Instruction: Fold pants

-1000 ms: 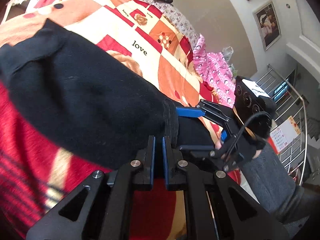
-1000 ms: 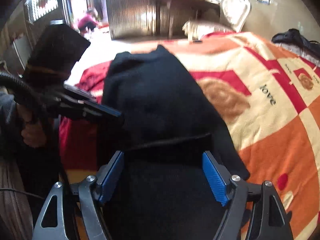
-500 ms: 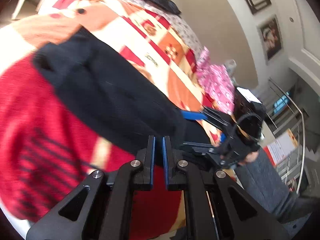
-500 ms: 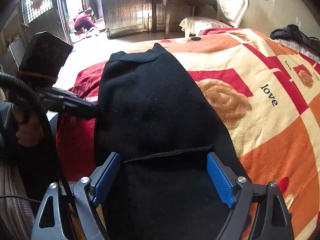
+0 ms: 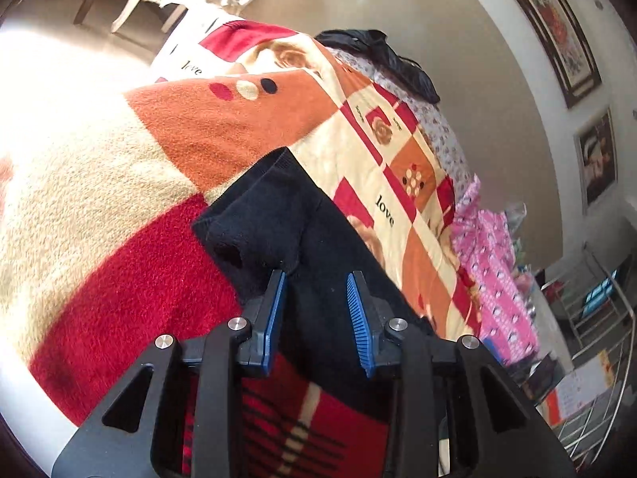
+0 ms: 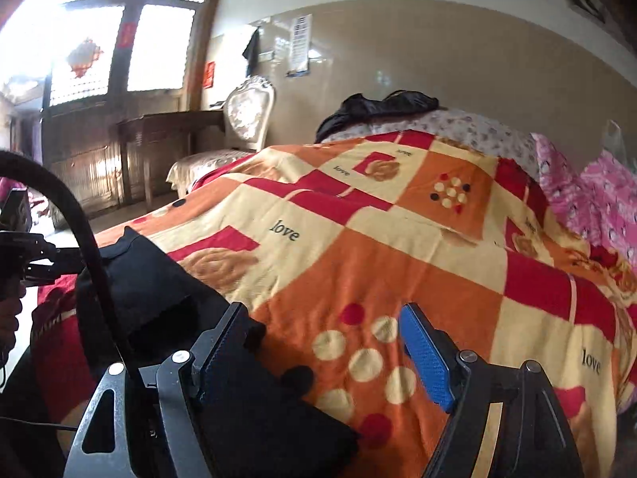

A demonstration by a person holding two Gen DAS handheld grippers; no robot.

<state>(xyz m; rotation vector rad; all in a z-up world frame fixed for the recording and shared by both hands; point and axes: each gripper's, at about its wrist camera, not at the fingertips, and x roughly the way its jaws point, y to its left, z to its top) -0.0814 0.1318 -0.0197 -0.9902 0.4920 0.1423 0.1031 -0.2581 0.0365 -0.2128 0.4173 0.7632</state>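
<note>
Both grippers, left (image 5: pixel 316 310) and right (image 6: pixel 322 354), are spread, gripping nothing; the bunched pants (image 5: pixel 294 235) could spring unfolded.

I see matt black knit pants (image 5: pixel 310 235) on a fuzzy fleece blanket (image 5: pixel 119 199); ribbed blue pads (image 5: pixel 354 310).

Both wrist views low, close — share blanket (image 5: pixel 223 127).

pants (image 5: pixel 314 247): lower part hidden behind the left gripper (image 5: pixel 314 302) frame
pants' near end, right view: cut off at bottom edge
blanket (image 6: pixel 398 263): far corner hidden under dark clothing (image 6: pixel 378 109)
</note>
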